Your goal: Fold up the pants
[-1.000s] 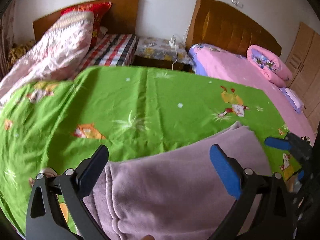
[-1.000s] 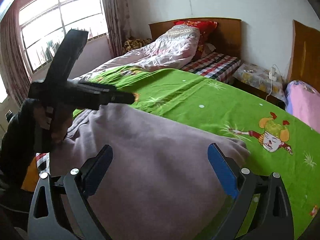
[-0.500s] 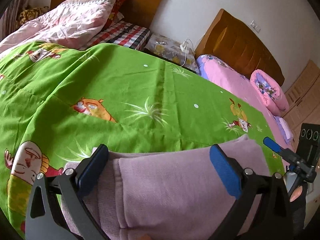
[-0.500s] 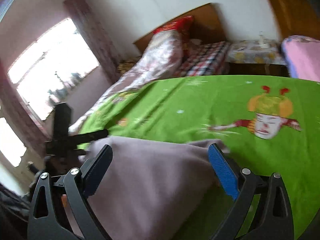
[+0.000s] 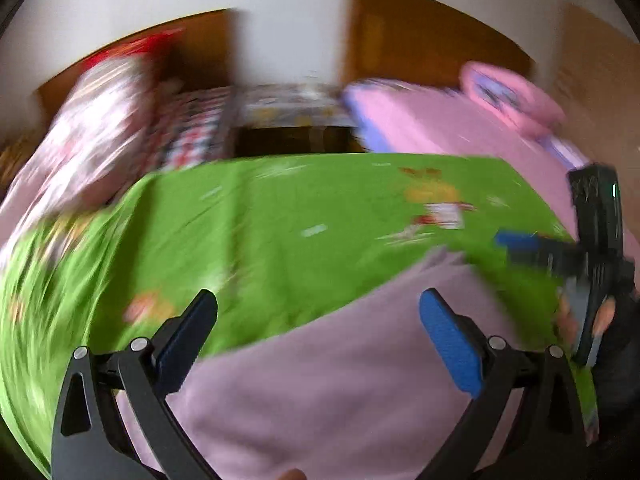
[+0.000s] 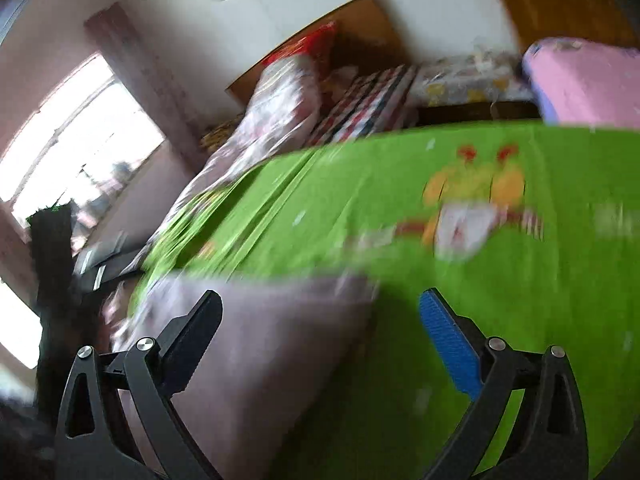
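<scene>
Left hand-held gripper (image 5: 316, 328) and right hand-held gripper (image 6: 318, 328), both with fingers spread apart, over the pants (image 5: 344, 392).
The mauve pants lie on the green sheet (image 5: 280, 216) of the bed, empty-jawed grippers above them; both views are motion-blurred. A hand (image 5: 600, 320) grips the right tool's handle.

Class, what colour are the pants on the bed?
Pale mauve-pink pants, clearest in the left wrist view.
</scene>
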Demonstrator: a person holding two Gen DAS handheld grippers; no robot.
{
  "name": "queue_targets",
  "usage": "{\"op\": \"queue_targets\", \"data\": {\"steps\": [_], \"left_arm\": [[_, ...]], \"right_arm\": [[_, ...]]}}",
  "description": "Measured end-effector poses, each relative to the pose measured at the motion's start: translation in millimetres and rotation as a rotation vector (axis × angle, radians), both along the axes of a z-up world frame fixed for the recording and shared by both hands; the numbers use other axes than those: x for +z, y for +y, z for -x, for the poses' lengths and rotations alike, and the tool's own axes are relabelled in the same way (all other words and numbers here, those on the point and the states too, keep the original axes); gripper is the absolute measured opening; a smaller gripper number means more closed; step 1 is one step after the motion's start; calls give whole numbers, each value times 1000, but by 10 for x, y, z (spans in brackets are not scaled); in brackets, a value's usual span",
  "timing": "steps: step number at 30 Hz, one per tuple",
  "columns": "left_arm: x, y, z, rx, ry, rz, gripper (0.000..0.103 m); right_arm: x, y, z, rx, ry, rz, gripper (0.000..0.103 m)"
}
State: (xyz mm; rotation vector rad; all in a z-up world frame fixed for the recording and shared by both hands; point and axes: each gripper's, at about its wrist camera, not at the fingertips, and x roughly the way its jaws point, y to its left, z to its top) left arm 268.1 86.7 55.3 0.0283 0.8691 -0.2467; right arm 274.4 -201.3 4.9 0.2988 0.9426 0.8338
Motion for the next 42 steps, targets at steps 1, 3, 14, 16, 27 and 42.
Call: {"op": "queue_targets", "data": {"steps": [1, 3, 14, 16, 27, 42], "left_arm": [[18, -170, -140, -64, 36, 12, 101], [-75, -551, -514, -181, 187, 44, 101], [-1037, -1719, -1211, -308, 415, -480, 102], [-1034, -1561, -1336, -252, 408, -461, 102], [-665, -1581, -1015, -277, 214, -347, 97], [-438, -1256, -1645, -434, 603, 104, 88]], "right_arm": [[-26, -41, 201, 37, 17, -18, 97], [-45, -43, 541, 69, 22, -32, 97], [5, 514, 1460, 148, -145, 135, 99], [-44, 554, 1411, 145, -120, 161, 99], [-155, 522, 1413, 168, -84, 163, 99], [-227, 493, 1333, 170, -47, 126, 99]]}}
